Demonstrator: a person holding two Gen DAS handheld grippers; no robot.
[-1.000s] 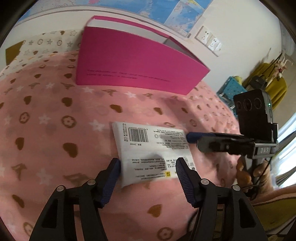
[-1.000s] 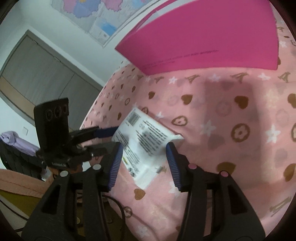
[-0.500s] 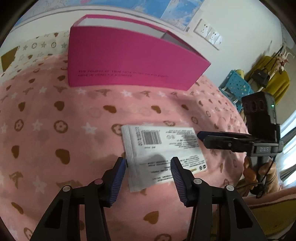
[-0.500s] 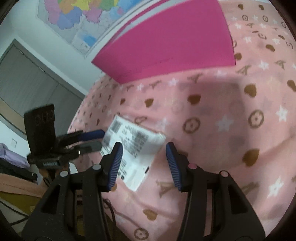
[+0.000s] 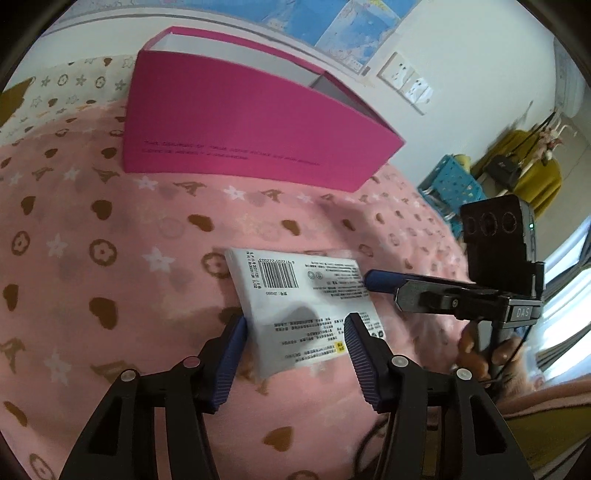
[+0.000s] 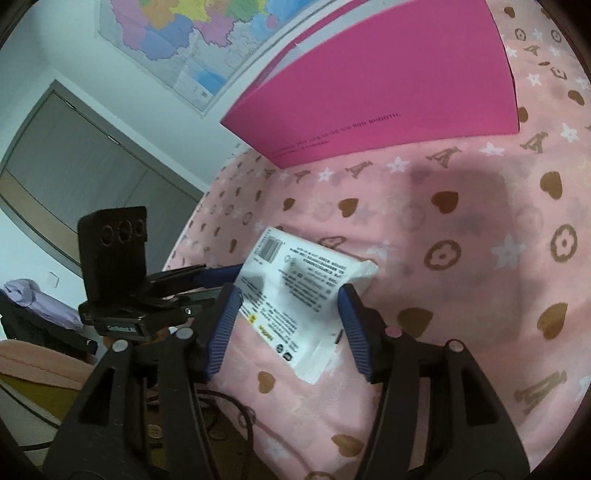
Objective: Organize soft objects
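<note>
A white soft packet [image 5: 303, 306] with a barcode and black print lies on the pink patterned blanket [image 5: 110, 258]. My left gripper [image 5: 295, 328] straddles its near end, jaws opening, pads not pressing on it. From the right side my right gripper [image 5: 373, 278] reaches in, one blue finger at the packet's edge. In the right wrist view the packet [image 6: 295, 291] sits between the pads of my right gripper [image 6: 288, 299], whose jaws are opening; the left gripper's blue fingers [image 6: 221, 271] touch its far edge. A magenta open-topped box [image 5: 240, 125] stands behind it.
The magenta box [image 6: 388, 85] stands near the wall under a map [image 6: 177, 33]. A blue crate [image 5: 454, 181] and a yellow chair [image 5: 535, 181] with bags stand beyond the bed's right edge. A hand [image 5: 480, 350] holds the right gripper. A grey wardrobe door [image 6: 74, 158] is at left.
The left jaws narrowed around the packet and then widened a little. The right jaws have widened slightly. The packet has shifted and turned a bit on the blanket.
</note>
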